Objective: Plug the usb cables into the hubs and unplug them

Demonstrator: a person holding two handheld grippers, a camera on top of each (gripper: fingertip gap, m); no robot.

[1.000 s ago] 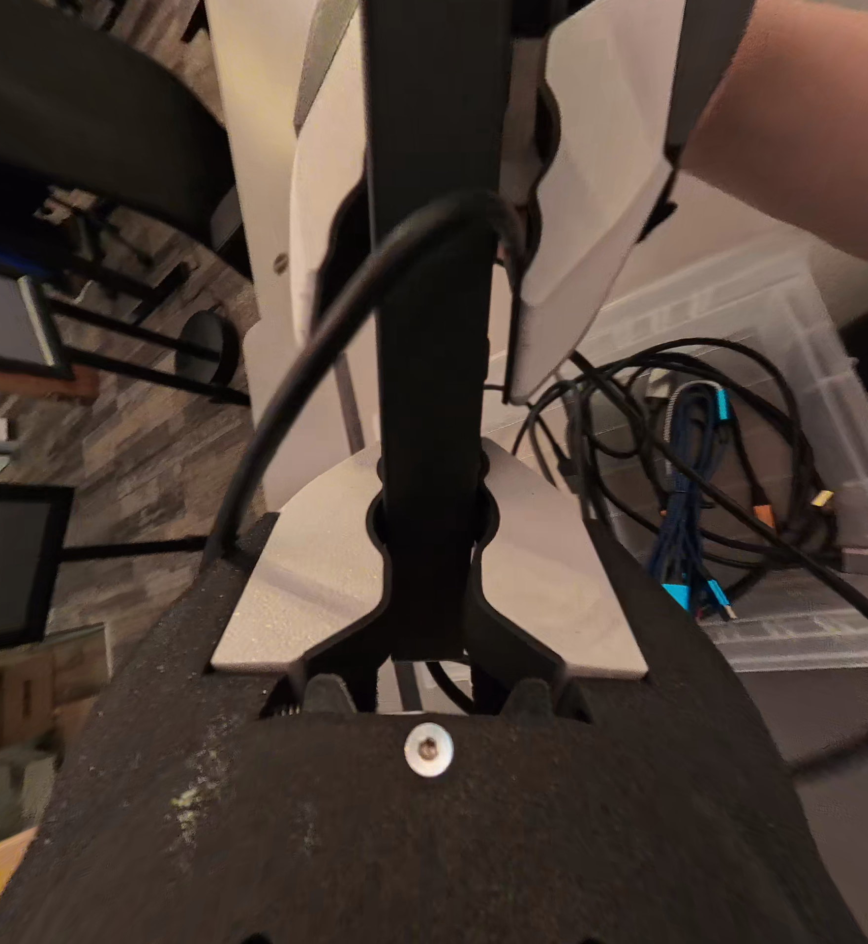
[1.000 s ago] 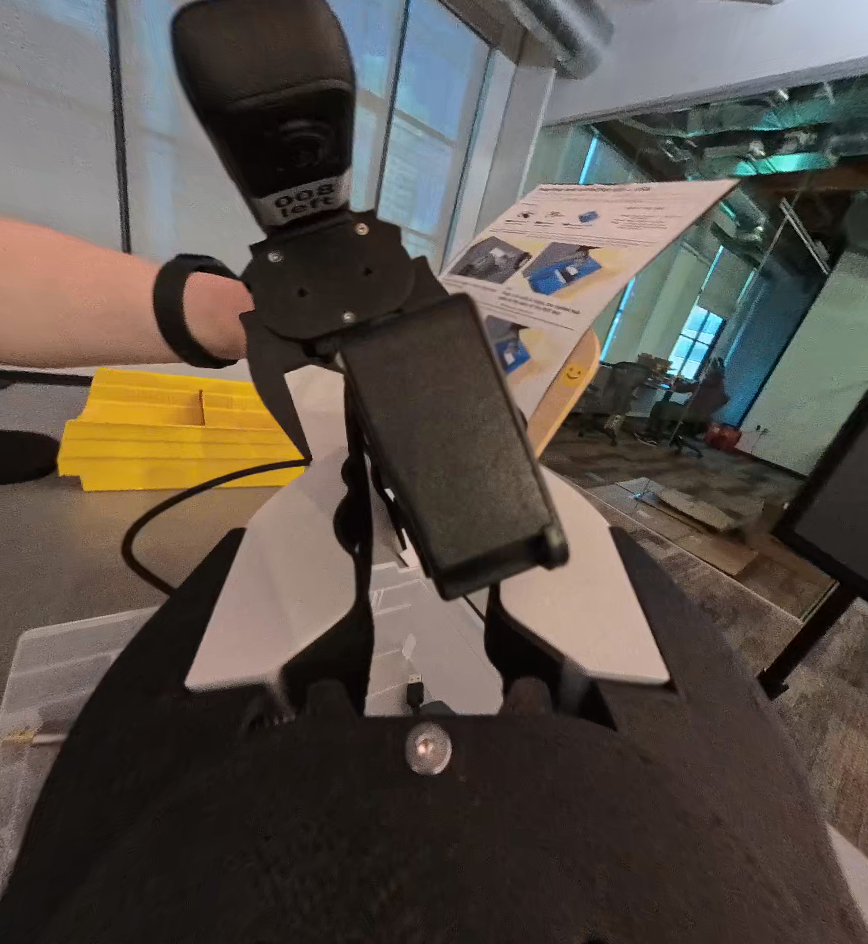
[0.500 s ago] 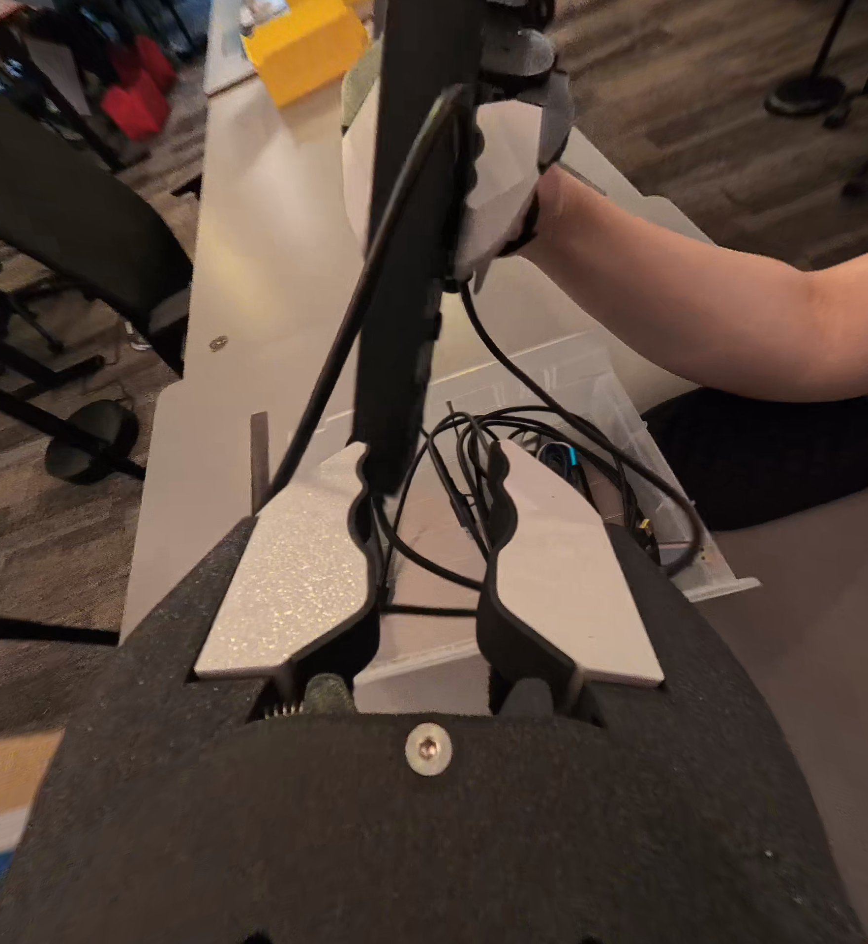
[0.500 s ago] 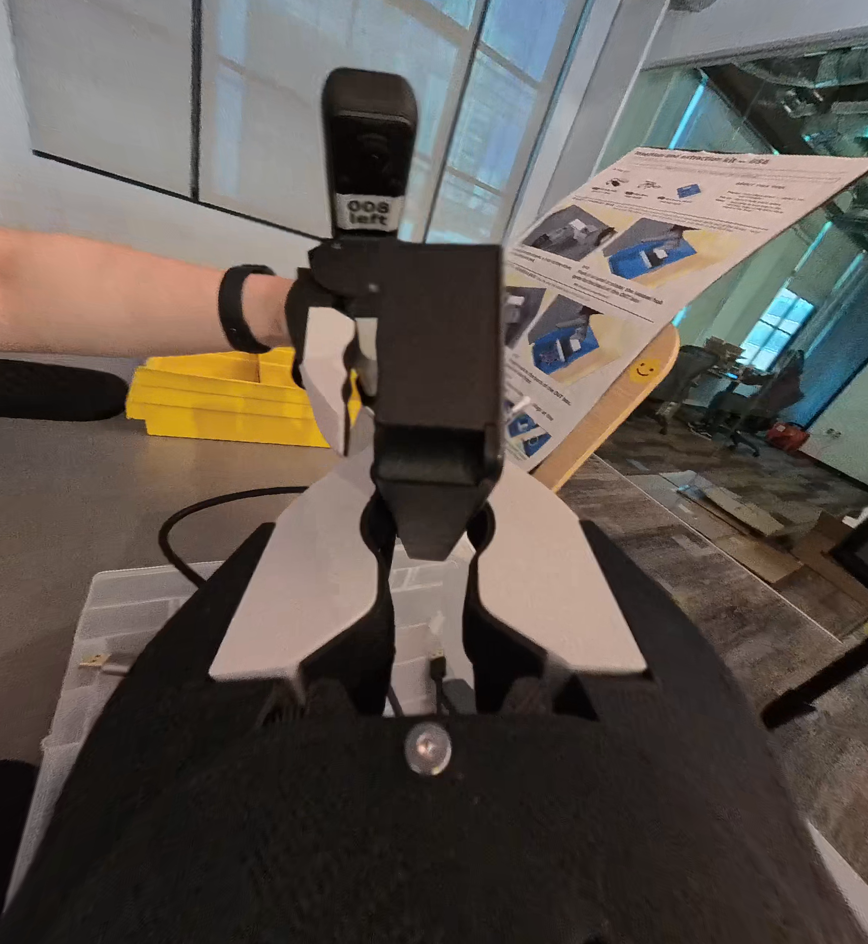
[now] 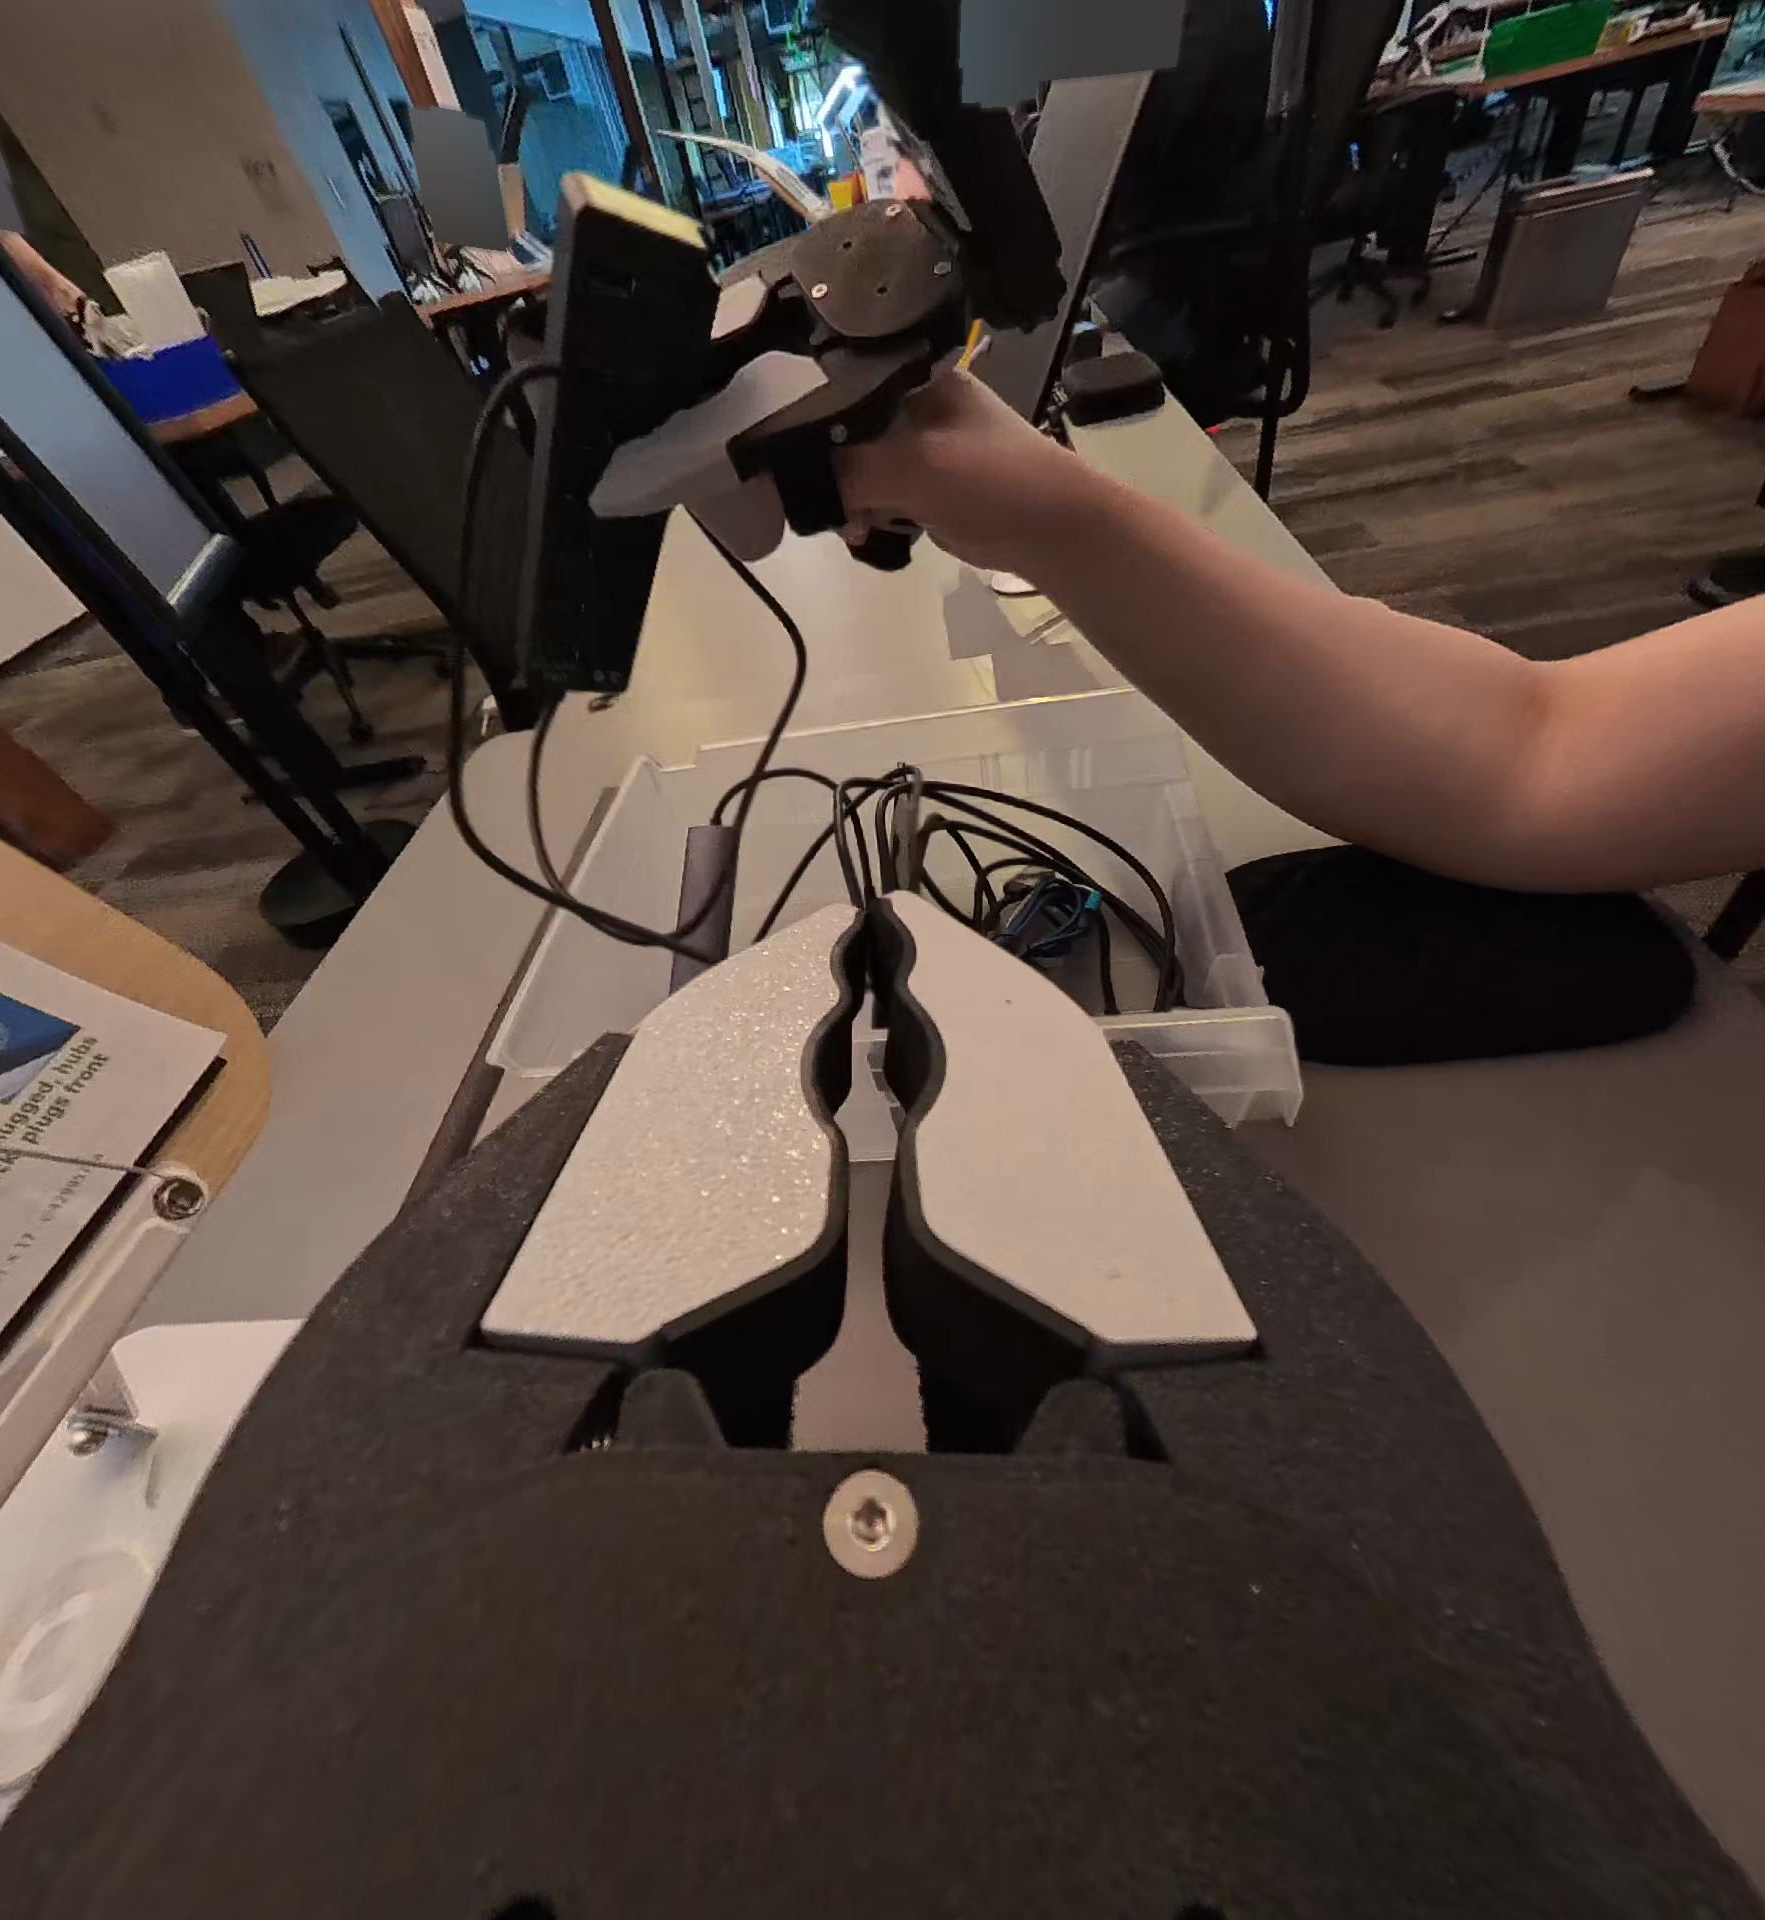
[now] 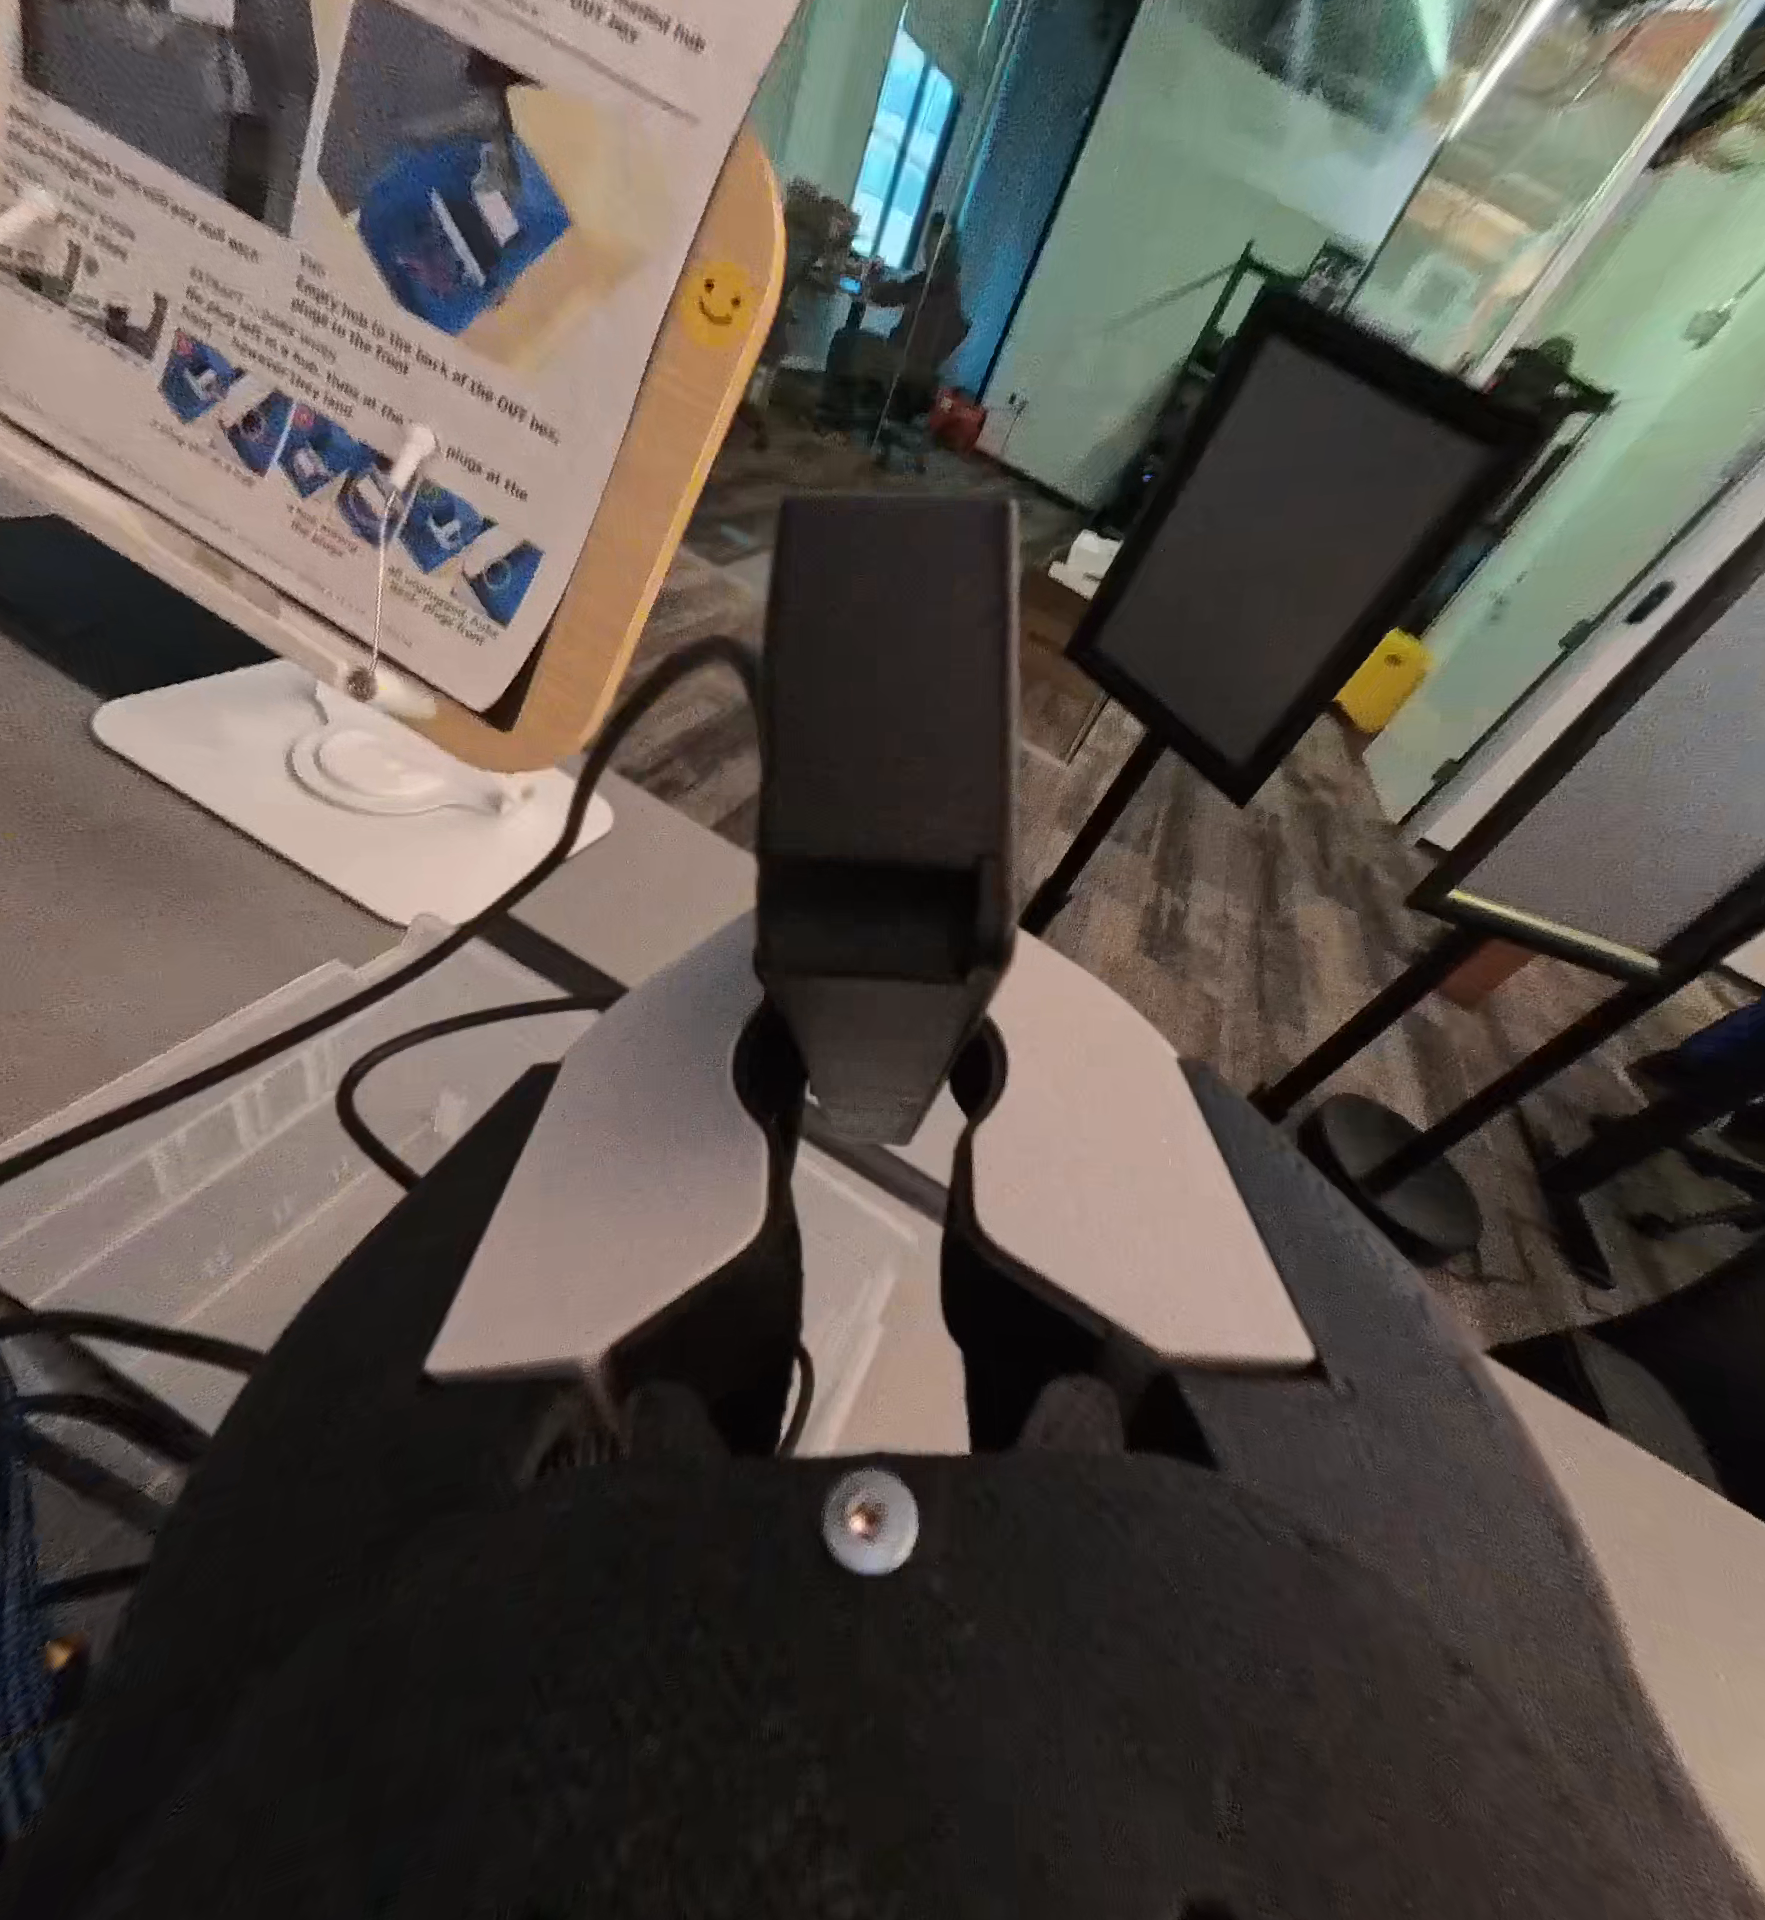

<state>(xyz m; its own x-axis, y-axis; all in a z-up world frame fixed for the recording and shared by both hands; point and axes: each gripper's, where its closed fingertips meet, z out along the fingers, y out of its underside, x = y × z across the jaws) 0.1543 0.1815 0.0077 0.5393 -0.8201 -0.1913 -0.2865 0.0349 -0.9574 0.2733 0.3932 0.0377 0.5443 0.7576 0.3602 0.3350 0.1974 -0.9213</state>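
My right gripper [image 6: 883, 966] is shut on a long black hub [image 6: 888, 727] and holds it upright above the table. In the left wrist view the same hub [image 5: 608, 447] hangs in that gripper [image 5: 649, 468], and its black cable [image 5: 457, 748] loops down toward a clear plastic bin [image 5: 1221, 1029]. The bin holds a slim grey hub [image 5: 703, 894], tangled black cables [image 5: 971, 821] and blue cables [image 5: 1049, 914]. My left gripper [image 5: 873, 920] is shut, low in front of the bin's near wall. The black cables lie just beyond its fingertips.
An instruction sheet on a wooden board [image 6: 338, 312] stands on a white base [image 6: 338, 790] at the table's corner. A black pad [image 5: 1460, 956] lies right of the bin, under the person's forearm [image 5: 1377, 727]. A dark screen on a stand [image 6: 1293, 551] and chairs stand beyond the table. About 25 centimeters separates my left fingertips from my right.
My left gripper let go of the black hub, drew back and shut. My right gripper closed on the hub and now holds it alone, turned toward the board.
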